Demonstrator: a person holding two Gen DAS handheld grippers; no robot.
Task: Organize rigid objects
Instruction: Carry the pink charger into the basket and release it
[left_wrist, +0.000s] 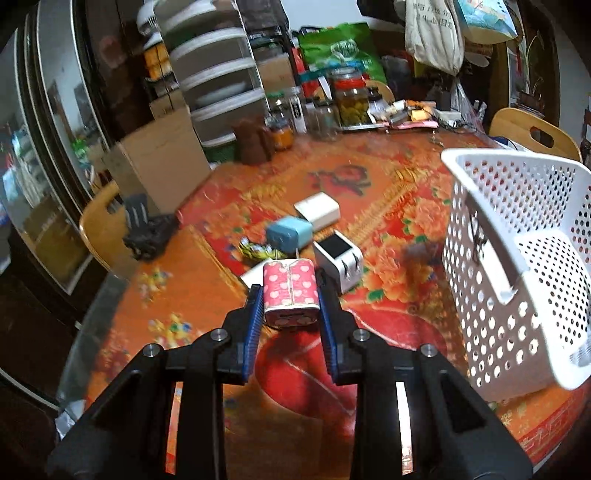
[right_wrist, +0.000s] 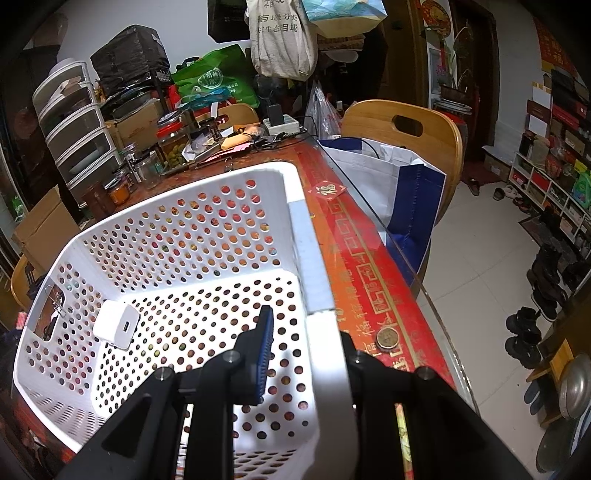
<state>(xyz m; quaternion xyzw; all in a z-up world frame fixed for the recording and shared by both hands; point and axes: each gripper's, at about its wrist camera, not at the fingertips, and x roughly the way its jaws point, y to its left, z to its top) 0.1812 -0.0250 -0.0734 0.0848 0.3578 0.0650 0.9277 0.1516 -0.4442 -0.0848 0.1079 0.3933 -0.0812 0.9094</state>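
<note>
Left wrist view: left gripper (left_wrist: 291, 295) angled down over table (left_wrist: 388, 325), clamped on pink heart-patterned charger (left_wrist: 290, 291). Right gripper (right_wrist: 306, 328) pinches near-right rim of white basket (right_wrist: 177, 229).

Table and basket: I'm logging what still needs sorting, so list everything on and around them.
Pink charger: 1, pink with white hearts, gripped in left claw.
Blue charger: 1, light blue, on table.
White chargers on table: 2, one behind blue charger, one with folded prongs.
White charger: 1, inside basket.
Basket: 1, white perforated, tilted on table.
Coin: 1, brass, table edge.
Jars: several, glass, far end.
Chairs: wooden, around table.
Left claw: shut on pink charger.
Right claw: clamped on basket rim.
</note>
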